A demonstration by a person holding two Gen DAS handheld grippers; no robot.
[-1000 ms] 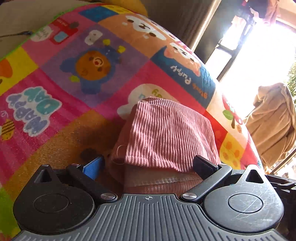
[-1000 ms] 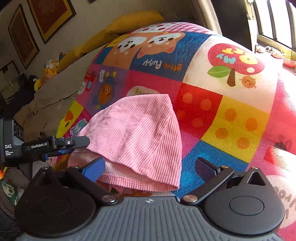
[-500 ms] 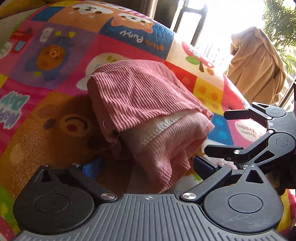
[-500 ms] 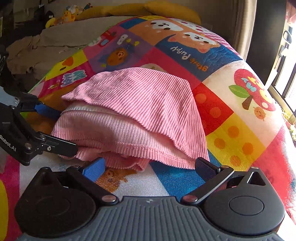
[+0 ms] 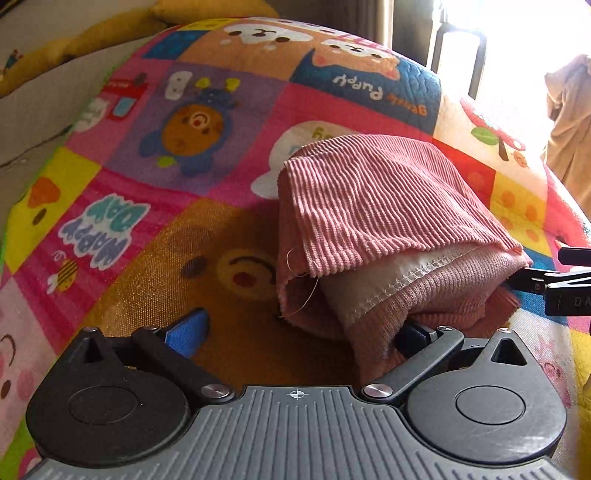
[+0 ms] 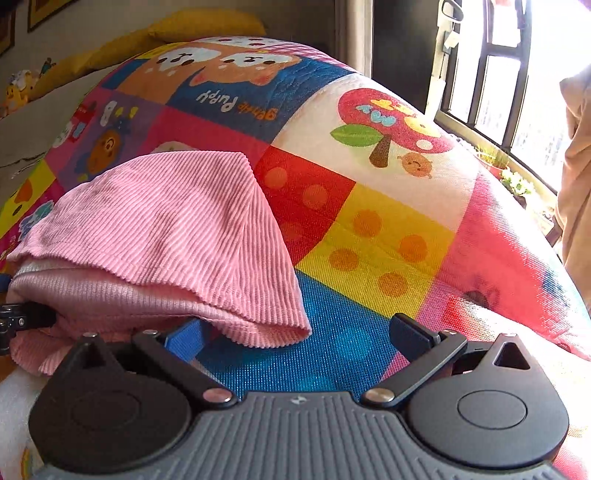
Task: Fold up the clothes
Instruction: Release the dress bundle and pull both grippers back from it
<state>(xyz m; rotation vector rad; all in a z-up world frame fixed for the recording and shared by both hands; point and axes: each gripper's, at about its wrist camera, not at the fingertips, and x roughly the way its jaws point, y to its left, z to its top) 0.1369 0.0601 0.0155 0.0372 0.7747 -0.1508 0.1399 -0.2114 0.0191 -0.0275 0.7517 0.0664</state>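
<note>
A folded pink ribbed garment point(image 5: 380, 206) lies on a colourful cartoon quilt point(image 5: 177, 118); its layered open edges face me. It also shows in the right wrist view point(image 6: 166, 229) on the same quilt point(image 6: 373, 229). My left gripper point(image 5: 299, 325) is open just in front of the garment's near left corner; the right finger is partly under the cloth edge. My right gripper point(image 6: 299, 332) is open at the garment's near right corner, holding nothing. The right gripper's tips point(image 5: 554, 280) show at the right edge of the left wrist view.
A yellow pillow point(image 6: 192, 29) and a beige sheet point(image 5: 33, 96) lie at the far left. A window with dark bars point(image 6: 495, 66) and a hanging tan cloth point(image 5: 569, 122) are to the right. The quilt's right side falls away at the bed edge.
Both grippers have shifted around the garment: the left view swung back left, the right gripper moved to the garment's right corner. The garment stays folded in place.
</note>
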